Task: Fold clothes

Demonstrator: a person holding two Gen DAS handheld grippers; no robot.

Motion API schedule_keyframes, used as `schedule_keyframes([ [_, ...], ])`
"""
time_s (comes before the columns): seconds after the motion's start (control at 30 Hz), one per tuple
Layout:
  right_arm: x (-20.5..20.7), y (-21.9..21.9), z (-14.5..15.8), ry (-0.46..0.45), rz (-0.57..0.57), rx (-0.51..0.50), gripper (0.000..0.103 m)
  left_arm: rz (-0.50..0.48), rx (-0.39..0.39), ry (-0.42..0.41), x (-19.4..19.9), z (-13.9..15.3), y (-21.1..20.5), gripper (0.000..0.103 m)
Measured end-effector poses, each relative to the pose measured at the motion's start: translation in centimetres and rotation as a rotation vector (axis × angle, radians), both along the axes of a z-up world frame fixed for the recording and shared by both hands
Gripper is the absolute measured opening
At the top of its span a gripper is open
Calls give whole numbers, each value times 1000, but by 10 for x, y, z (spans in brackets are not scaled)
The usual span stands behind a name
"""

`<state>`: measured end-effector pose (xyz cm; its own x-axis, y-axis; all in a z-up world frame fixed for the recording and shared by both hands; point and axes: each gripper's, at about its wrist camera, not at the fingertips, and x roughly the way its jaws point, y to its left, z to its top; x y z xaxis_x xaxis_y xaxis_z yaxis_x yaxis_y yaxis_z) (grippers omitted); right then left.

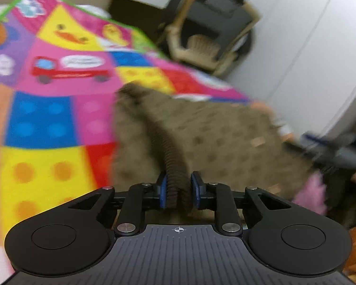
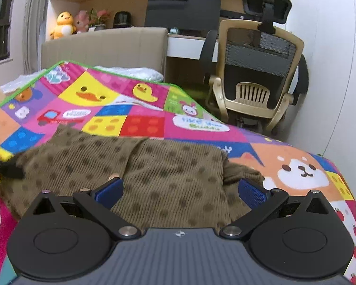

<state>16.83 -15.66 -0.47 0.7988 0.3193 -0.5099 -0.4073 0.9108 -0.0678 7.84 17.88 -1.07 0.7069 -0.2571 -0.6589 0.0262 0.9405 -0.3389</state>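
A brown corduroy garment with dark dots point(image 2: 168, 173) lies on a colourful play mat point(image 2: 142, 123) spread over a bed. In the left wrist view my left gripper point(image 1: 179, 190) is shut on a ribbed edge of the garment point(image 1: 173, 163), lifting a fold of it; the rest of the garment point(image 1: 213, 140) spreads to the right. The view is blurred. My right gripper point(image 2: 180, 190) is open and empty, its blue pads point(image 2: 109, 191) just above the garment's near part. The left gripper shows as a dark shape at the left edge of the right wrist view point(image 2: 4, 168).
The mat point(image 1: 47, 123) covers the bed. A beige and black office chair point(image 2: 256, 71) stands beyond the bed's far right side by a desk point(image 2: 189, 45). A headboard point(image 2: 106, 45) with plush toys point(image 2: 64, 23) is at the back. A white wall point(image 2: 332, 83) is on the right.
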Motion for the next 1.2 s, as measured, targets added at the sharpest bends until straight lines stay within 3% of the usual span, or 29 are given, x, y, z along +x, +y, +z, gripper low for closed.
schedule_keyframes([
  [0.13,4,20,-3,2,40,-27,103,4,-20,-38,3,16,10,34],
  [0.17,3,26,-3,-9,61,-41,103,2,-43,-62,8,25,14,41],
  [0.23,2,35,-4,-18,91,-59,103,-10,-157,-82,26,39,24,59],
  [0.33,3,41,-11,3,104,-61,103,-12,-279,-45,66,40,32,65],
  [0.47,4,49,-20,31,122,-63,103,24,-271,57,119,14,30,70],
  [0.7,7,47,-38,80,112,-80,103,279,-189,-89,135,23,66,67],
  [0.77,7,47,-40,79,114,-80,103,261,-218,-50,124,24,73,75],
  [0.87,9,47,-41,85,115,-71,103,169,-196,1,91,24,61,80],
  [1.03,-4,53,-29,57,155,-66,103,63,-187,79,37,11,41,73],
  [1.2,-21,62,-14,17,209,-61,103,21,-118,86,24,-1,23,38],
])
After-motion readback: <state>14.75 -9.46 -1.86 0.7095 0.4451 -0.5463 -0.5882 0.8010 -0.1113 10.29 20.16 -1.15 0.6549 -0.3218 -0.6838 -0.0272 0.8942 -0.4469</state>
